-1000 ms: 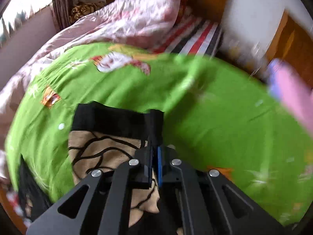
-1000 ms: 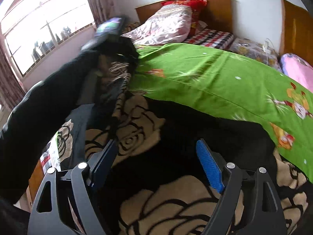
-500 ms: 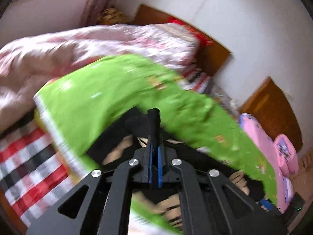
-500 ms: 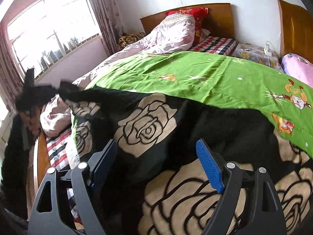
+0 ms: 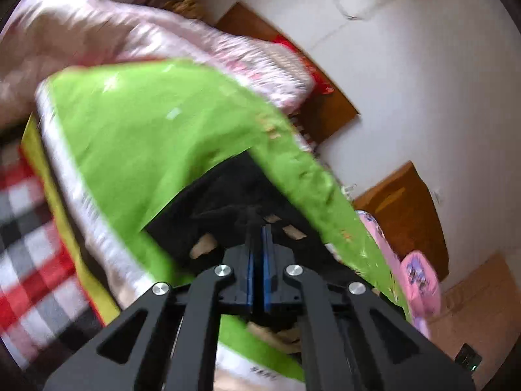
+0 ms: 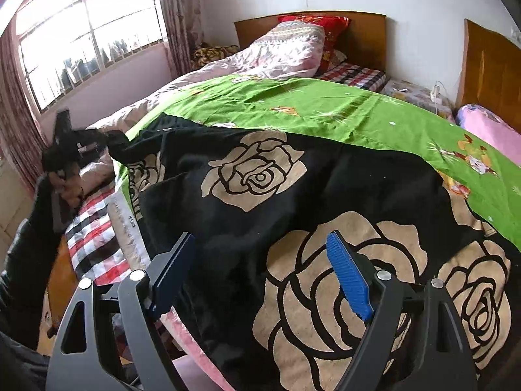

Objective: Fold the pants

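Black pants with large beige roses lie spread across a green sheet on the bed. My left gripper is off the bed's left edge, shut on one end of the pants and holding it stretched out in the air. In the left wrist view its blue pads are pressed together on the black cloth at the fingertips of the left gripper. My right gripper hovers open above the near part of the pants, with nothing pinched between its fingers.
A pink quilt and a red pillow lie by the wooden headboard. A checked sheet shows at the bed's left edge. A hand and dark sleeve hold the left gripper. A window is at the left, pink bedding at the right.
My left gripper swung left with the pants' end, from above the bed out past its edge, and rolled. The pants went from bunched and lifted to spread out. The right gripper shifted a little.
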Demonstrator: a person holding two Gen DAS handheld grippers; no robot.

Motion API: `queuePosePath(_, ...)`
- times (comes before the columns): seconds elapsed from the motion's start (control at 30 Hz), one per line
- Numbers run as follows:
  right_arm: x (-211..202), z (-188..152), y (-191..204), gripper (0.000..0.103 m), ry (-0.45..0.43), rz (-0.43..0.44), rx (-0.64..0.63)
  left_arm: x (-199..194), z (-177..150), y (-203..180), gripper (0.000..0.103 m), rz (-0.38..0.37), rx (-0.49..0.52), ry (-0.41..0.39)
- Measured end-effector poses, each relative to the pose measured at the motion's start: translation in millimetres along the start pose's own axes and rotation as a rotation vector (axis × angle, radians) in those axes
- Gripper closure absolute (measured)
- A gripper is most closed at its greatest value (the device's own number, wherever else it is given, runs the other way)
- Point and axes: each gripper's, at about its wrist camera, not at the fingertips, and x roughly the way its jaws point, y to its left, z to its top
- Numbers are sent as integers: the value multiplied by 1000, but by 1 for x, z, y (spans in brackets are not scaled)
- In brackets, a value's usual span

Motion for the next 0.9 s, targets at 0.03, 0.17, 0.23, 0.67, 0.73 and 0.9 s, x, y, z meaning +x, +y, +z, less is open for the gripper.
queuePosePath(0.03,1,3,2,23,2,-1,-5,-1,6,-13,99,4,43,6)
queuePosePath(0.17,9,37,26,21,3,2,-130,-5,30,-53,96,43,157,18)
queuePosePath(0.23,24,69,47,21,-10,50,-254,-12,24,-50,96,77,149,4)
queuePosePath(0.67,219,191,188,49,182,464,-616,0,-36,58,81,153,-112,31)
queuePosePath(0.73,241,195,203,51,208,470,-630,0,-35,53,79,157,-92,20)
queuePosePath(0.9,264,196,234,55,259,520,-720,2,-37,45,79,189,-47,8)
